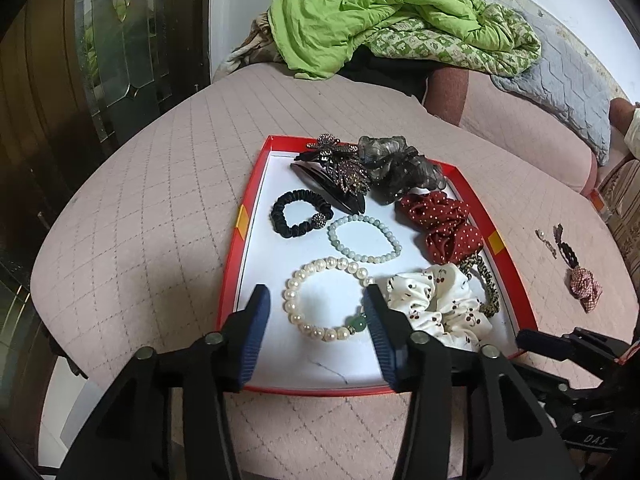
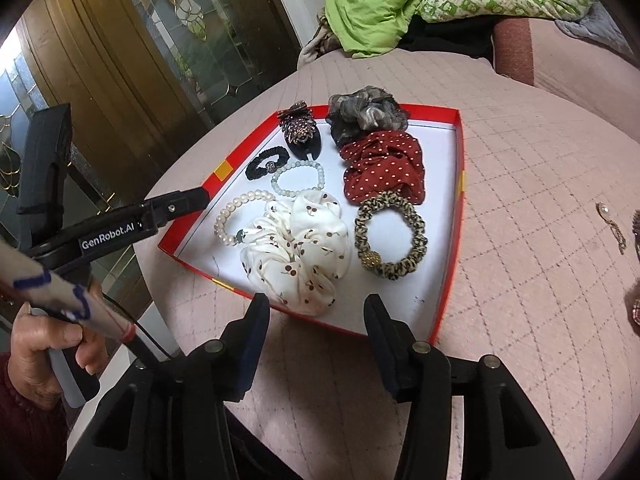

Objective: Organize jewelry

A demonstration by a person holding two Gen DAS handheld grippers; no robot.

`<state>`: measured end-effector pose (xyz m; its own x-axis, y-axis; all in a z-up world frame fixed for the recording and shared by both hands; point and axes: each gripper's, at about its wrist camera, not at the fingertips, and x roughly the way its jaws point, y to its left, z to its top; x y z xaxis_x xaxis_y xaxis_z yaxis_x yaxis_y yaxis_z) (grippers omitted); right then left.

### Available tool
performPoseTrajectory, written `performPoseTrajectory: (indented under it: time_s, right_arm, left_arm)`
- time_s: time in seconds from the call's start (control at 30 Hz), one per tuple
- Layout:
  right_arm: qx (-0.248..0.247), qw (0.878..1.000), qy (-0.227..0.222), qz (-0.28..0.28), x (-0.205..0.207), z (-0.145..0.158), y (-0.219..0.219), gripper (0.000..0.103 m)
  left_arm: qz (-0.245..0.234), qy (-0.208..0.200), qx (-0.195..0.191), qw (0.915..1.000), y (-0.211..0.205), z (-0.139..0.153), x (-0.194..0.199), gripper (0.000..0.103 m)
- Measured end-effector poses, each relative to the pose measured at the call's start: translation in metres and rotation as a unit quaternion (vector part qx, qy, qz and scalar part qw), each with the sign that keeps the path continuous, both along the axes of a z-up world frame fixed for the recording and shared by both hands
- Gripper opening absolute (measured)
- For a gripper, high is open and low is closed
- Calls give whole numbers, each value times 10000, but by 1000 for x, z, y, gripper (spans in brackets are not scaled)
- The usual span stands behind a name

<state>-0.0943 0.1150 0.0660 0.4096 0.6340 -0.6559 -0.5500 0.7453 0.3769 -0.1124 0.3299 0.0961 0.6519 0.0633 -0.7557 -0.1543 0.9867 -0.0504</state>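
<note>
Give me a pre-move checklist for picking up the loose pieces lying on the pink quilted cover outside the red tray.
1. Left gripper empty, jaws apart over the white pearl bracelet with green bead: ok.
2. Right gripper empty, jaws apart at the red tray near edge: ok.
3. Loose checked fabric hair tie lying on the pink quilted cover, outside tray: not ok.
4. Small metal trinket also outside tray: not ok.
5. Free white floor in tray's near corner: ok.
6. Whether the loose pieces are tangled: cannot tell.
</note>
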Motion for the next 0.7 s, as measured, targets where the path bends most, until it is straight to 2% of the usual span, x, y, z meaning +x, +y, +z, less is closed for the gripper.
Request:
performPoseTrajectory:
  time_s: [0.27,0.33,0.4,0.57,0.7]
  right_arm:
    - [92,10000,-33,-18,-7,3,-13,57]
    - [111,9999,2,-4,-9,3,-15,59]
    - [104,9999,20,-13,-11,3,-18,61]
    - [102,9999,15,-72,-17,4,-24,69]
    - [25,9999,-77,-97,-24,7,-29,72]
  left_arm:
    - [52,210,133,9997,-9,-5,-3,56]
    - [65,263,215,9994,-13,-6,-2,68]
    - [98,304,298,9990,-15,-6,-2,73]
    - [163,519,370,9978,-17,-9,-2,75]
    - [333,338,428,9980,-16,-1,-12,76]
